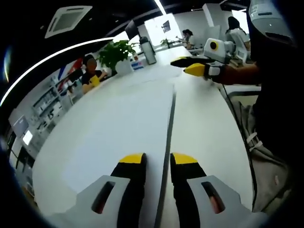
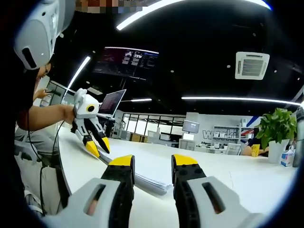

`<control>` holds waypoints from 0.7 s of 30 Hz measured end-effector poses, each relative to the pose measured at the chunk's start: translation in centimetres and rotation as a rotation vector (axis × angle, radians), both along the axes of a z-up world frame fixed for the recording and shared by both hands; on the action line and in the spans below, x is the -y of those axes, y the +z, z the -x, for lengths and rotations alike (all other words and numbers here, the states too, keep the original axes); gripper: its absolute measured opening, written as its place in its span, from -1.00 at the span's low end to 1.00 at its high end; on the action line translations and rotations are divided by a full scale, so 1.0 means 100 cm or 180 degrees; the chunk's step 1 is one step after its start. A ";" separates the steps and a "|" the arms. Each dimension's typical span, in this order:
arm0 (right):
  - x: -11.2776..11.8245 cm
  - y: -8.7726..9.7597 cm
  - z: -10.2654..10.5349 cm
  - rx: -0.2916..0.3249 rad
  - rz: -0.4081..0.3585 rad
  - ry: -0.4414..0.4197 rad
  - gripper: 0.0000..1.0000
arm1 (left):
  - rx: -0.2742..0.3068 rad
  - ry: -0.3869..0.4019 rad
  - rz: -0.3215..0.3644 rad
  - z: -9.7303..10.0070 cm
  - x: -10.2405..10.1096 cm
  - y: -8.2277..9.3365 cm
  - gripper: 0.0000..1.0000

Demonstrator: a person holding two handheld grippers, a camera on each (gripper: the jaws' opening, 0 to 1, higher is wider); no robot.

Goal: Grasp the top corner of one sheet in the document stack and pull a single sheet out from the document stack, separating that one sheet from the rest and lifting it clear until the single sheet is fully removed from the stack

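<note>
Hovering with both my right gripper [image 2: 153, 164] and left gripper [image 1: 157, 159] parted and empty; the document stack [image 2: 149, 181] lies on the white table [image 2: 247, 183], thin, limp, slippery sheets, so I'd pinch one top corner lightly

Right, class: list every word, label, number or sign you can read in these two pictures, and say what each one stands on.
"W...": big letters on the far white wall; only the first reads, the rest is blurred.
Hanging screen: has text, too small to read.
Laptop screen: too small to read.
Box beside the potted plant: print blurred.
</note>
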State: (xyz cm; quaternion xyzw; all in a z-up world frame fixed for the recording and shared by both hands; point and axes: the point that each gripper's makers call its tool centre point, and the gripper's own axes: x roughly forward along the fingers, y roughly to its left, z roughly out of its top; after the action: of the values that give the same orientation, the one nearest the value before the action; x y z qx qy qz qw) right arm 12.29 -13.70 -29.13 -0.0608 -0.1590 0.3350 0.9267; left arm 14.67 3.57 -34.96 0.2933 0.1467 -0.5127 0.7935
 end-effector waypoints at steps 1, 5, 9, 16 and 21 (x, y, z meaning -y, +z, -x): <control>0.000 0.000 0.000 0.0004 0.0005 0.0002 -0.39 | -0.0038 0.0002 0.0040 0.000 0.000 0.000 -0.57; 0.000 -0.001 0.000 0.0017 0.0027 0.0002 -0.39 | -0.0880 0.0247 0.0760 -0.002 0.000 0.006 -0.54; 0.000 -0.001 0.001 0.0029 0.0009 -0.0003 -0.39 | -0.0800 0.0123 0.0801 -0.008 -0.005 0.005 -0.64; 0.001 0.000 0.001 0.0043 -0.0008 -0.0013 -0.39 | -0.0721 0.0107 0.0649 -0.003 0.000 0.004 -0.58; 0.000 -0.001 0.001 0.0049 0.0009 -0.0007 -0.39 | -0.0515 0.0075 0.0424 0.000 0.002 0.002 -0.54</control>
State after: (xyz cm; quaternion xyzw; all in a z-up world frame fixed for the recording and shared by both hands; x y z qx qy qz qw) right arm 12.19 -13.73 -29.19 -0.0649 -0.1656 0.3337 0.9257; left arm 14.65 3.38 -34.79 0.1958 0.1792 -0.5340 0.8027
